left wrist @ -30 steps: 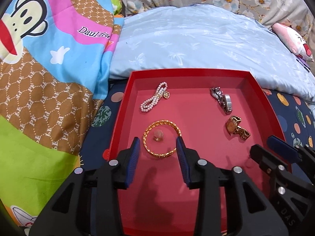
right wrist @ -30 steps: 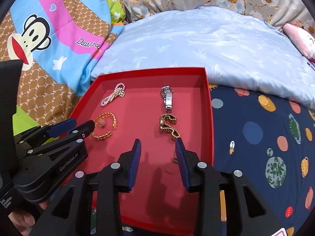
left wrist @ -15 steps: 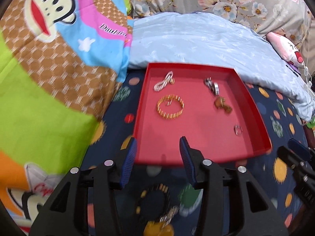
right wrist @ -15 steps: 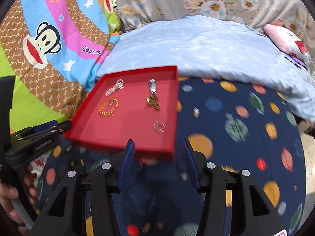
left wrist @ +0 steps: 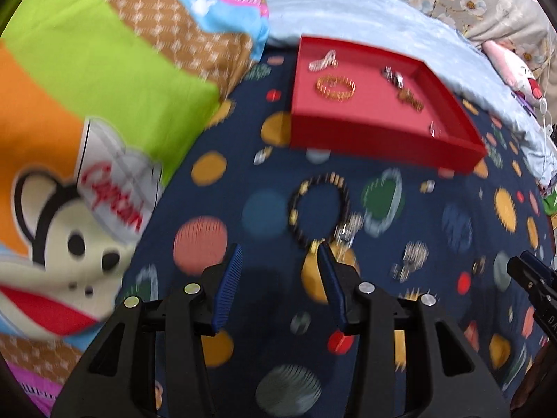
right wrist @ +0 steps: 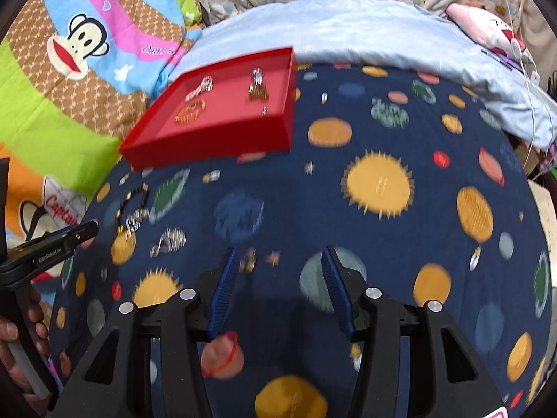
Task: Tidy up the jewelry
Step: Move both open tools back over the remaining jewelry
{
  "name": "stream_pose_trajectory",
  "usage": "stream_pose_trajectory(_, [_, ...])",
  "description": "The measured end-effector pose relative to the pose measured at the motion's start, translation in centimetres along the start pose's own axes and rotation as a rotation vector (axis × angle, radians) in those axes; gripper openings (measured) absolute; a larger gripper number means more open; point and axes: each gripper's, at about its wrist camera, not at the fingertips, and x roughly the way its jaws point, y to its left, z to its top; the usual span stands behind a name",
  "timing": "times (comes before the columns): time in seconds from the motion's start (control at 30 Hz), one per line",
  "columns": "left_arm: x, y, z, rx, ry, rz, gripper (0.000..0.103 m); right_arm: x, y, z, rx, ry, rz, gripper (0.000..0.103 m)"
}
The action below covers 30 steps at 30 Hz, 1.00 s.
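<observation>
Hovering over the navy planet-print bedspread (left wrist: pixel 435 313), the left tongs (left wrist: pixel 278 254) stand partly open with nothing between the blue pads, and their jaws have just been opening. The right tongs (right wrist: pixel 278 257) are likewise parted and empty over the same bedspread, their jaws too having just been opening. The red tray (left wrist: pixel 383 146) serves as landmark: inside it lie a pearl bracelet (left wrist: pixel 323 61) at the far left, a gold bangle (left wrist: pixel 336 87) just nearer than it, a silver watch (left wrist: pixel 393 76) at the far right, a gold watch (left wrist: pixel 410 99) nearer than that, and a small ring (left wrist: pixel 433 129) by the near right wall. In front of the tray, on the bedspread, lies a dark beaded bracelet (left wrist: pixel 318 209), with a blurred silvery piece (left wrist: pixel 351 226) touching its right side and another (left wrist: pixel 410 259) farther right. A cartoon-monkey quilt (left wrist: pixel 87 139) lies left of the tray, a pale blue pillow (right wrist: pixel 348 24) behind it.
</observation>
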Motion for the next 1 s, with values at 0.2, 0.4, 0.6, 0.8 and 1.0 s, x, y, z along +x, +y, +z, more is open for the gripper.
stream_pose_trajectory(0.2, [0.5, 0.4, -2.4, -0.009, 0.048, -0.02, 0.043, 0.3, 0.9, -2.3, -0.007, 0.037, 0.012, 0.049])
stream_pose_trajectory(0.4, [0.3, -0.5, -2.3, -0.016, 0.039, -0.082, 0.043, 0.1, 1.4, -2.9, -0.014, 0.046, 0.018, 0.049])
stream_pose_trajectory(0.6, [0.9, -1.9, -1.1, -0.012, 0.028, -0.121, 0.042, -0.2, 1.6, -2.7, -0.018, 0.037, 0.023, 0.049])
stream_pose_trajectory(0.8, [2.9, -2.6, 0.0, -0.028, 0.049, -0.143, 0.029, -0.3, 1.6, -2.6, -0.014, 0.039, 0.025, 0.049])
stream_pose_trajectory(1.0, [3.5, -3.1, 0.4, -0.024, 0.051, -0.16, 0.017, -0.1, 1.4, -2.5, -0.004, 0.045, 0.03, 0.049])
